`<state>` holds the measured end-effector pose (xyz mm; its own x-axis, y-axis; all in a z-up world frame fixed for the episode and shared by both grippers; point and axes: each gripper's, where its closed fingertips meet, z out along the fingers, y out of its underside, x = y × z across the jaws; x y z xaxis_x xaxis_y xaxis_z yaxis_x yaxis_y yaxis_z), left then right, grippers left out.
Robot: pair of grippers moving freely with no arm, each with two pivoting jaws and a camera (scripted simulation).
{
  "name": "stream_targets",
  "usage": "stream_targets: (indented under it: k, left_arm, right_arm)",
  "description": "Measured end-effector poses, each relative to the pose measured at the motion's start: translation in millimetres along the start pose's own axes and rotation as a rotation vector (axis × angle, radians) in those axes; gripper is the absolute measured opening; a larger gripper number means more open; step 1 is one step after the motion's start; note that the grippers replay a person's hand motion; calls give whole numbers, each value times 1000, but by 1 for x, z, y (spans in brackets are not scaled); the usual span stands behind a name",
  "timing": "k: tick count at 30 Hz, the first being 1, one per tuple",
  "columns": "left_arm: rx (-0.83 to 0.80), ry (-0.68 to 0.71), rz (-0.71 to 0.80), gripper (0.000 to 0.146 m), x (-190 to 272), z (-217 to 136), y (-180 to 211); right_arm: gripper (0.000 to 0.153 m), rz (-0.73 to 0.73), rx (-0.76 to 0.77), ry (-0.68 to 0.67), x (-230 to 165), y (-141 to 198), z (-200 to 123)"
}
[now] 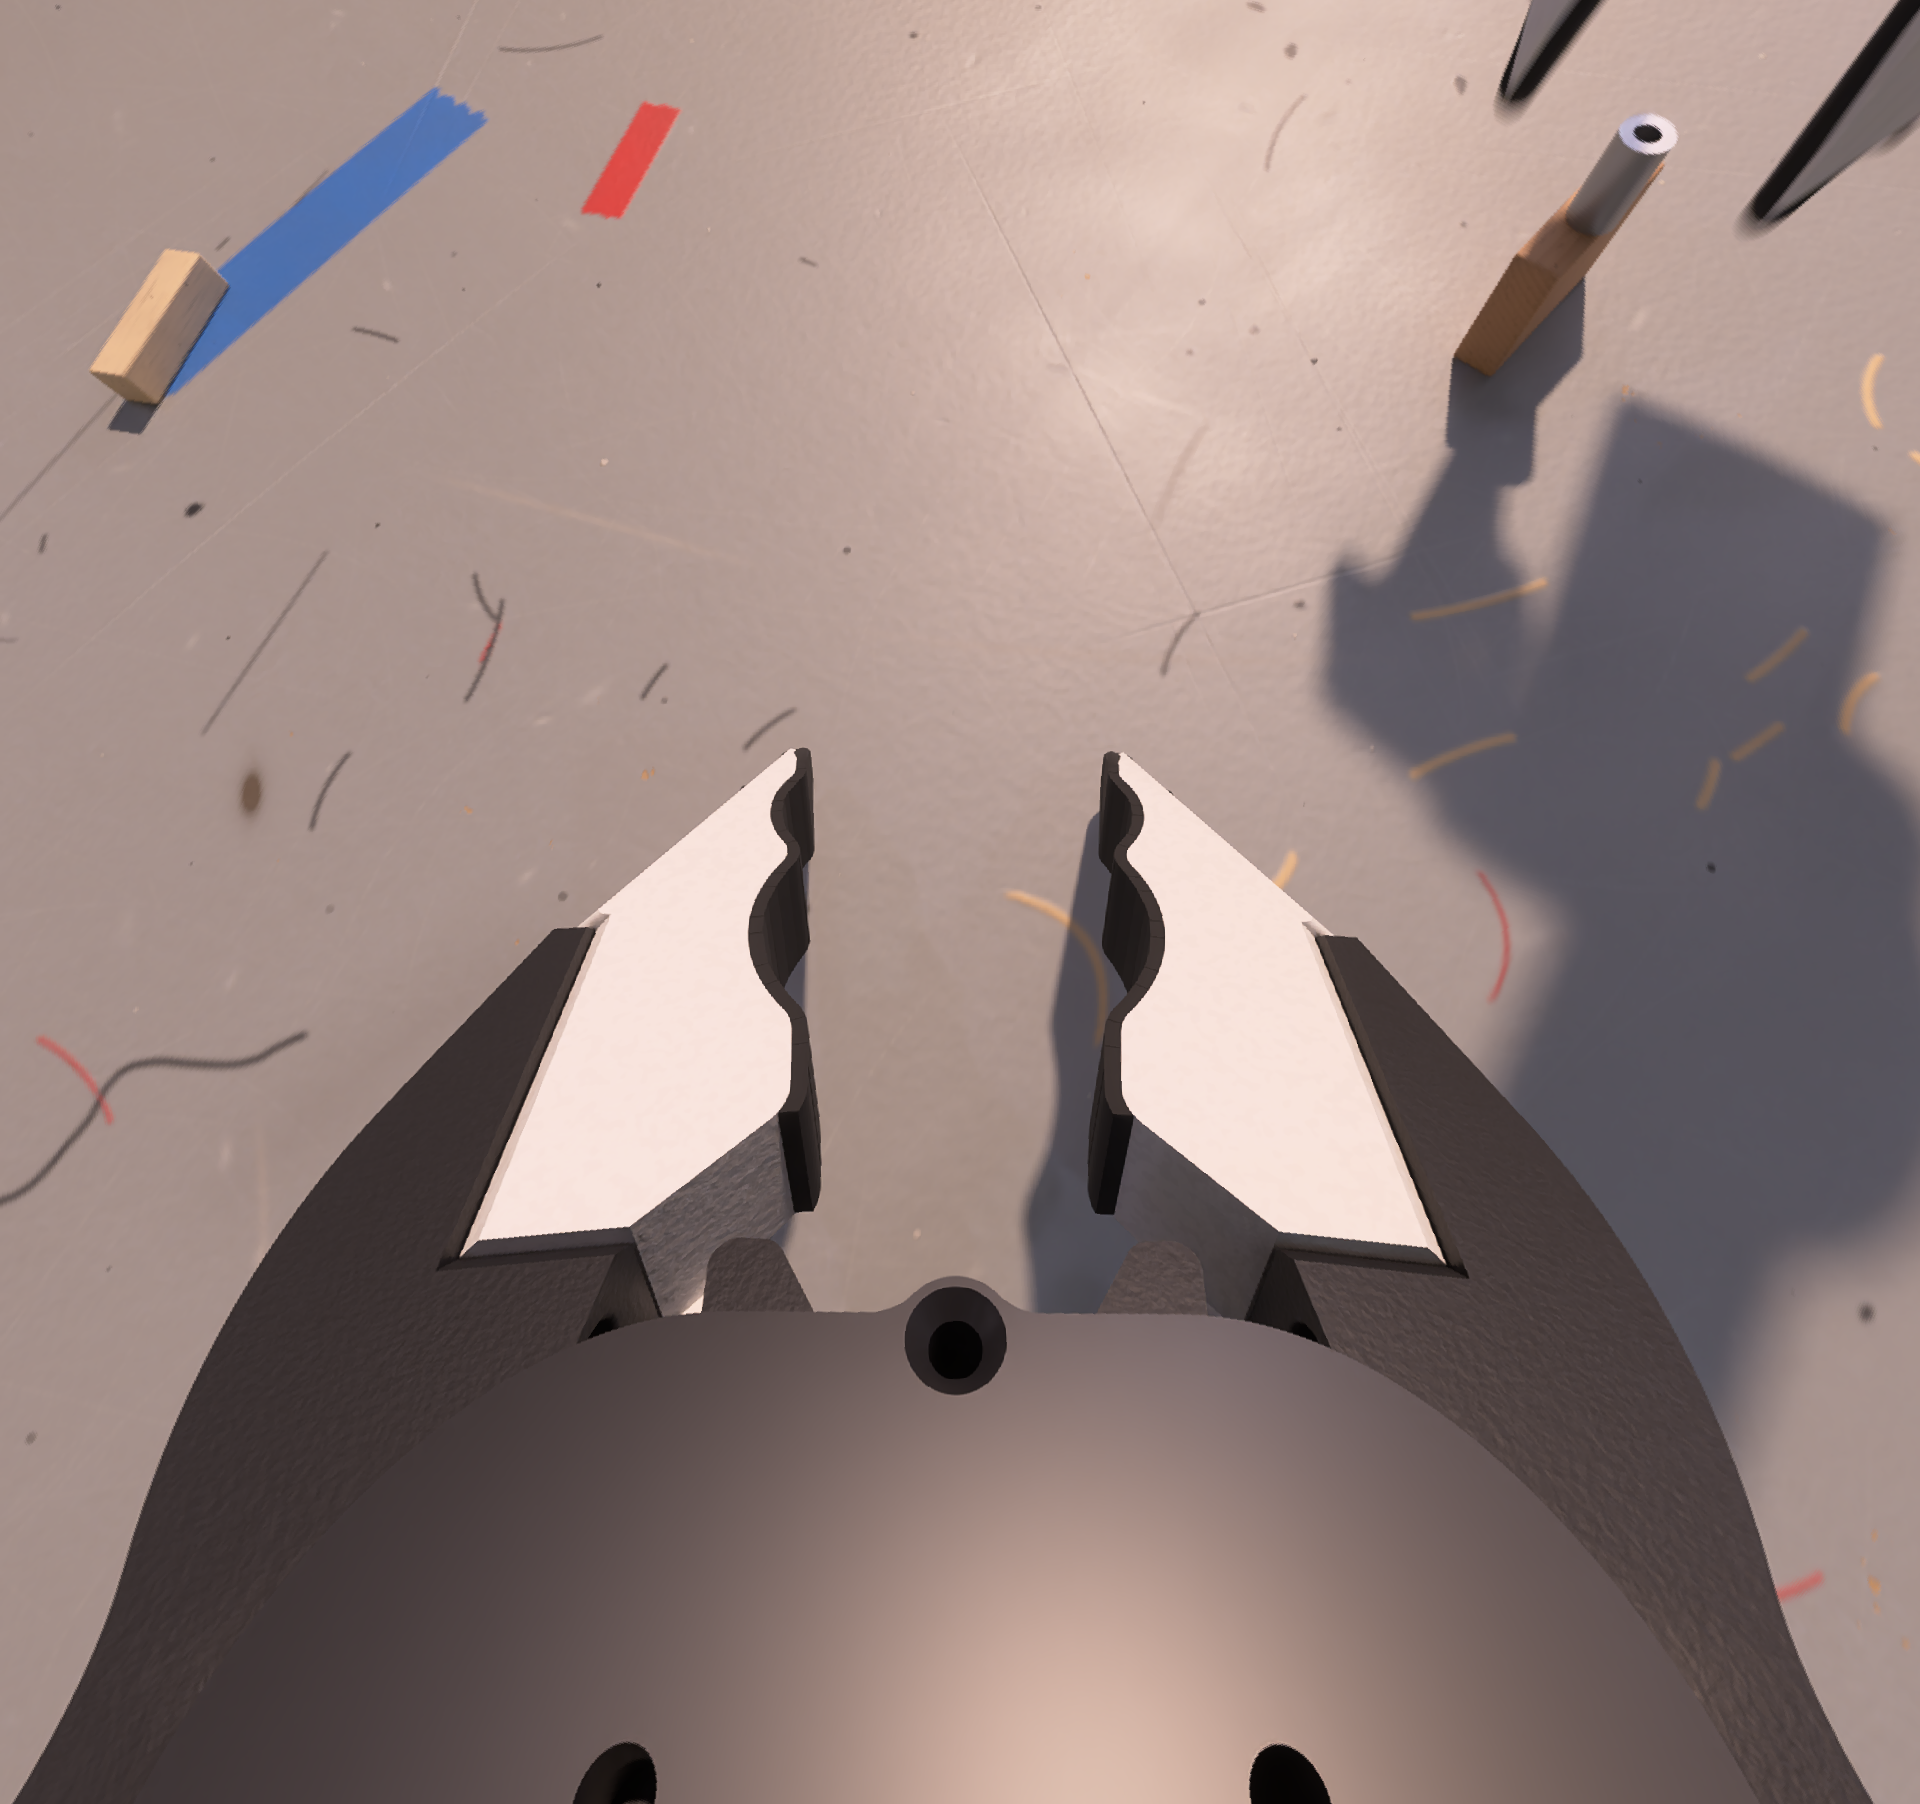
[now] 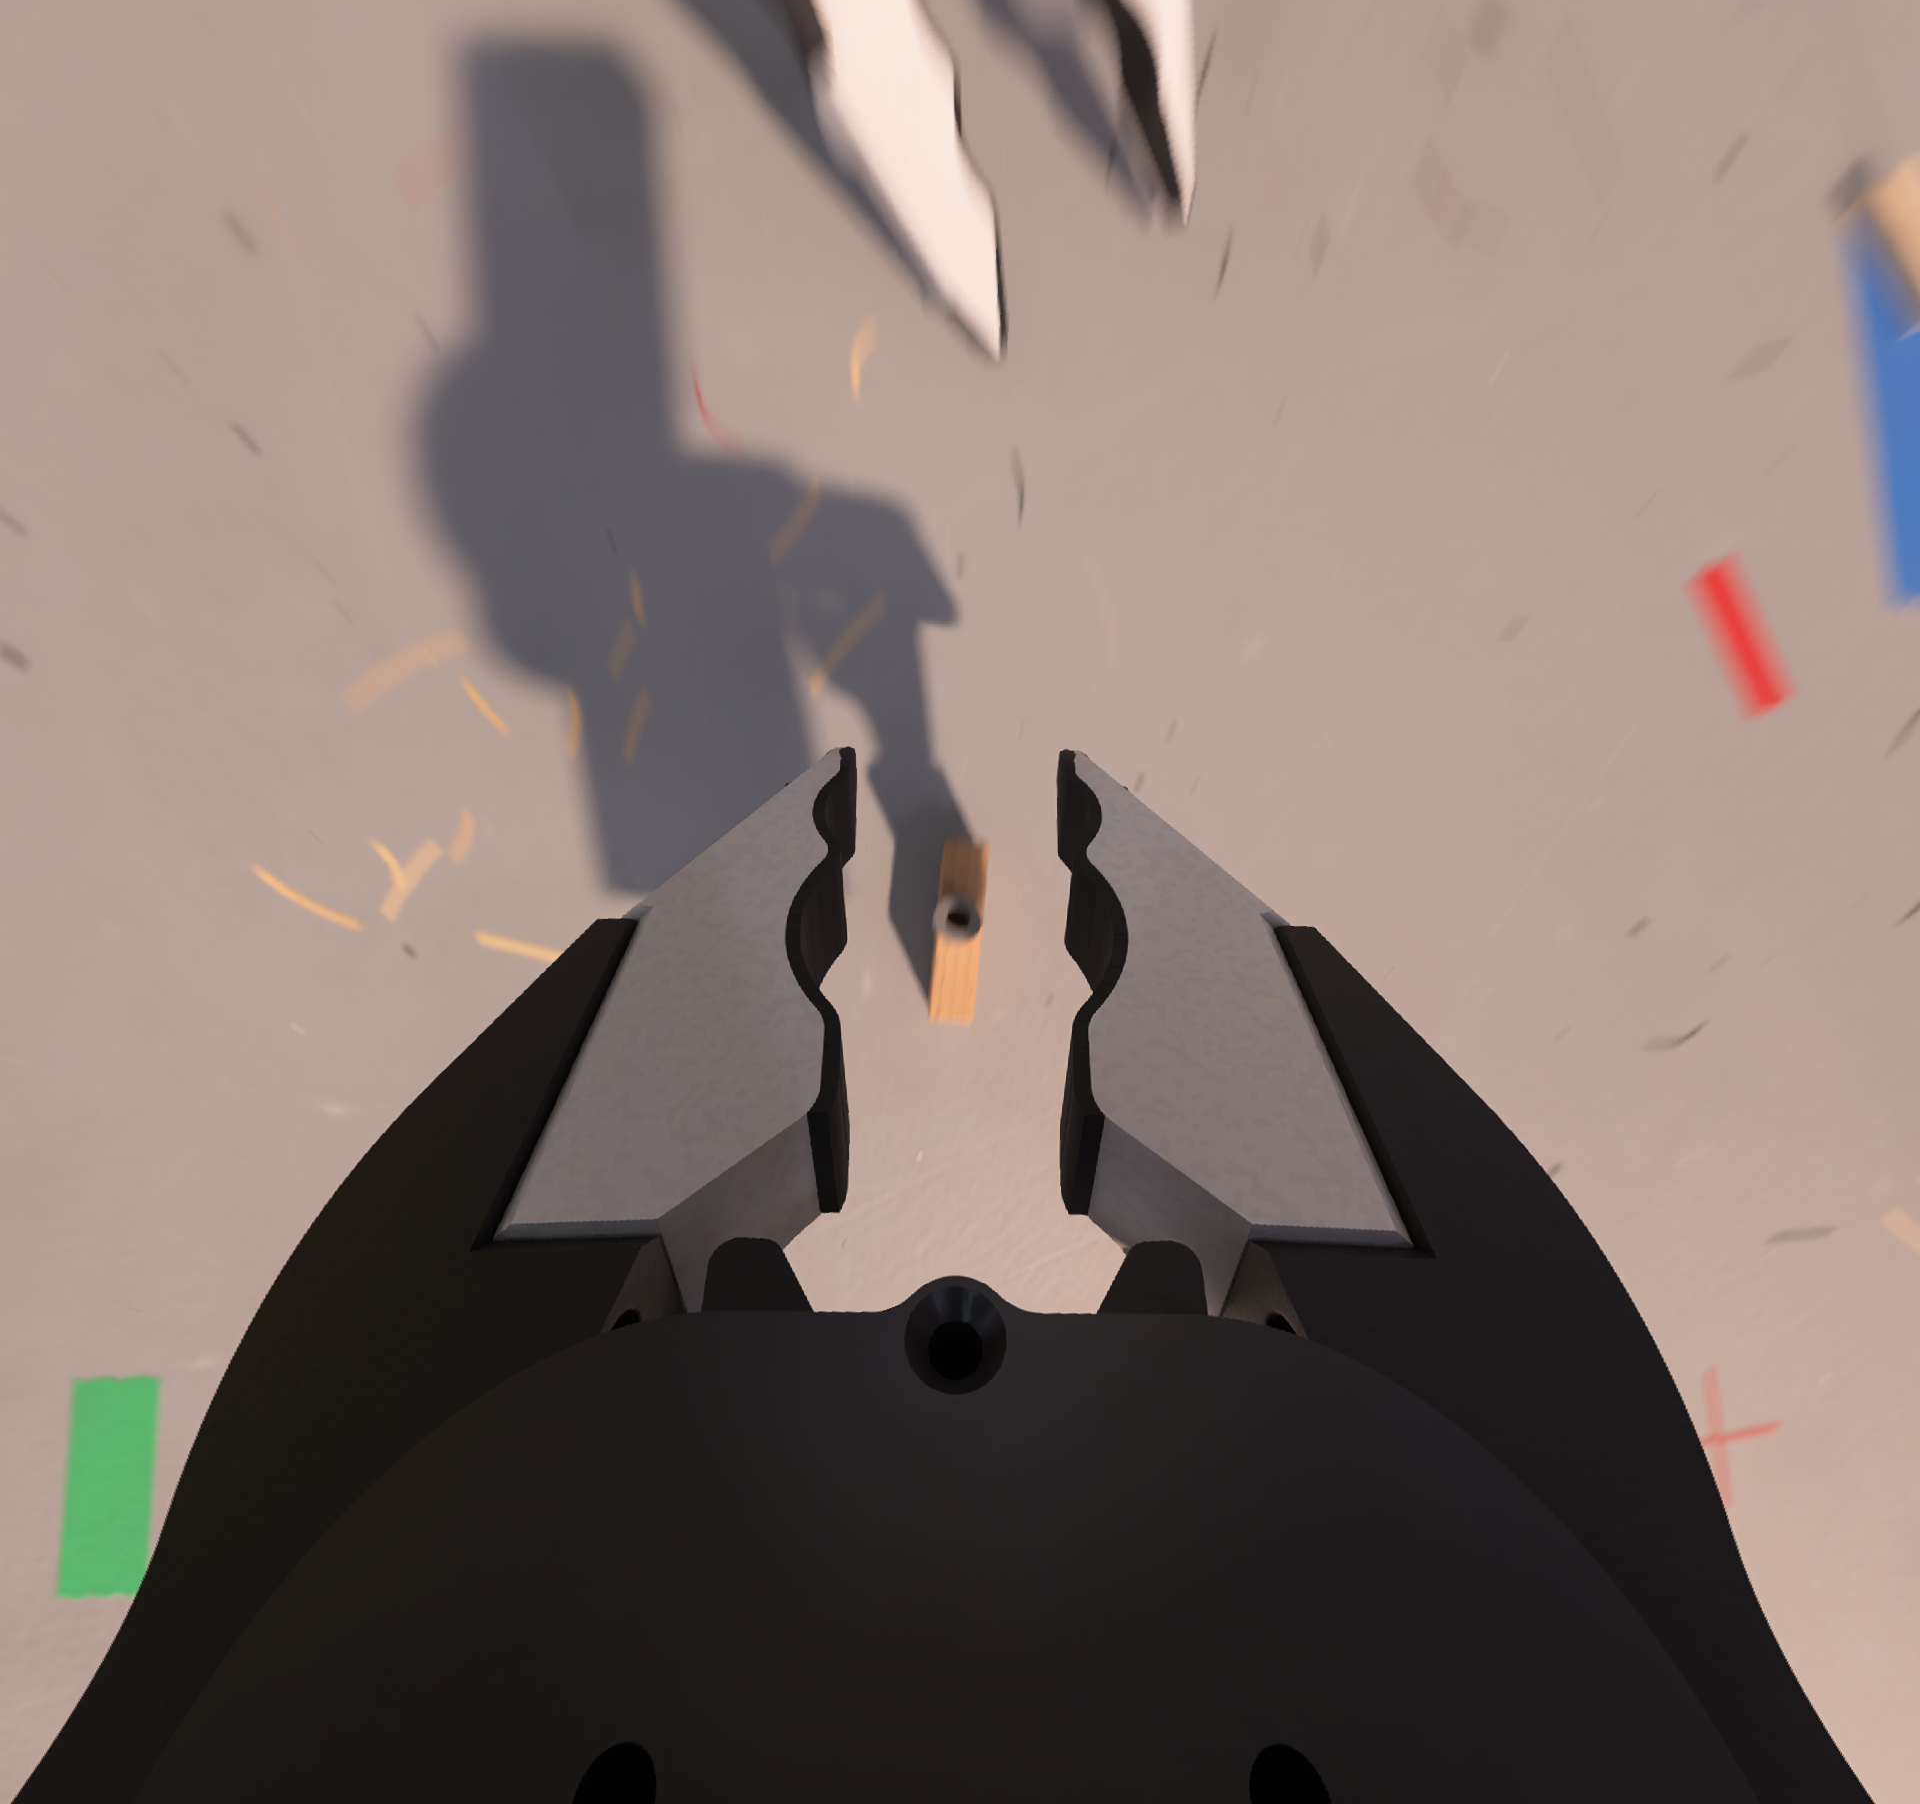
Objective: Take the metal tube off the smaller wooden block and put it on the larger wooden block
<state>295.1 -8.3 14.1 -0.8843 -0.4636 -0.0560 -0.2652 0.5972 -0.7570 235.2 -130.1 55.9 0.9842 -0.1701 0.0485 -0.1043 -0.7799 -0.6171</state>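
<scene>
Scuffs, dark hairline marks and orange and red slivers cover the grey-beige floor [image 1: 935,352], which fills both views; nothing of a room shows beyond it. The metal tube [image 1: 1616,175] stands upright on the darker wooden block [image 1: 1522,300], itself standing on end on the floor. Well away from that block lies a paler wooden block [image 1: 158,326], resting at the end of a blue tape strip [image 1: 332,227], with a short red tape piece [image 1: 630,159] between the two blocks, nearer the blue strip. The left gripper [image 1: 956,767] hangs over bare floor, jaws spread and holding nothing, well apart from the darker block. The right gripper [image 2: 956,767] looks almost straight down on the tube's open end [image 2: 956,916] and the block under it [image 2: 956,965], both framed in the gap between its parted, empty fingers. Only the right wrist view shows a green tape piece [image 2: 107,1489], behind that gripper's left finger, and a faint red cross mark [image 2: 1725,1437]. Only the left wrist view shows the tube's full length from the side.
</scene>
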Motion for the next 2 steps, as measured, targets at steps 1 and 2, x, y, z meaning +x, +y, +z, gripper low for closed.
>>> stream_targets:
  k: [1, 2]
  left_arm:
    - [0, -4, -1, 55, 1, 2, -2]
    - [0, -5, -3, 56, 2, 4, -3]
  right_arm:
    - [39, -7, 67, -9, 3, -20, -11]
    - [40, -17, 122, -11, 7, -37, -20]
